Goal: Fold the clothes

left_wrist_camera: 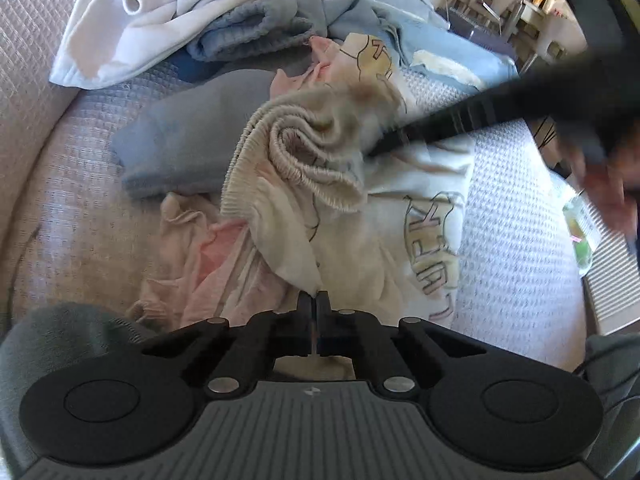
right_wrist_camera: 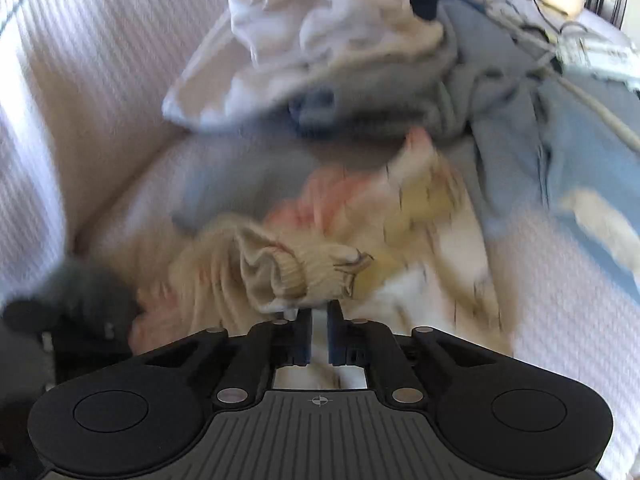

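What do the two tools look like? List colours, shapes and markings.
Left tool: black linkage arms with silver pivot pins, two round black discs, a grey ribbed body with a small pale mark, black fingers. Right tool: same build, but blue pads inside the fingers and a crosshair mark on the body.

1. One cream sweatshirt (left_wrist_camera: 400,216) with printed lettering and a ribbed hem.
2. One pink garment (left_wrist_camera: 208,264) beneath it.
3. One folded grey garment (left_wrist_camera: 188,140).
4. One white fleece top (left_wrist_camera: 160,12).
5. One grey-blue knit piece (left_wrist_camera: 248,36).
6. One pair of light blue jeans (left_wrist_camera: 452,52).
7. Two grippers: left gripper (left_wrist_camera: 314,300), right gripper (right_wrist_camera: 319,312).
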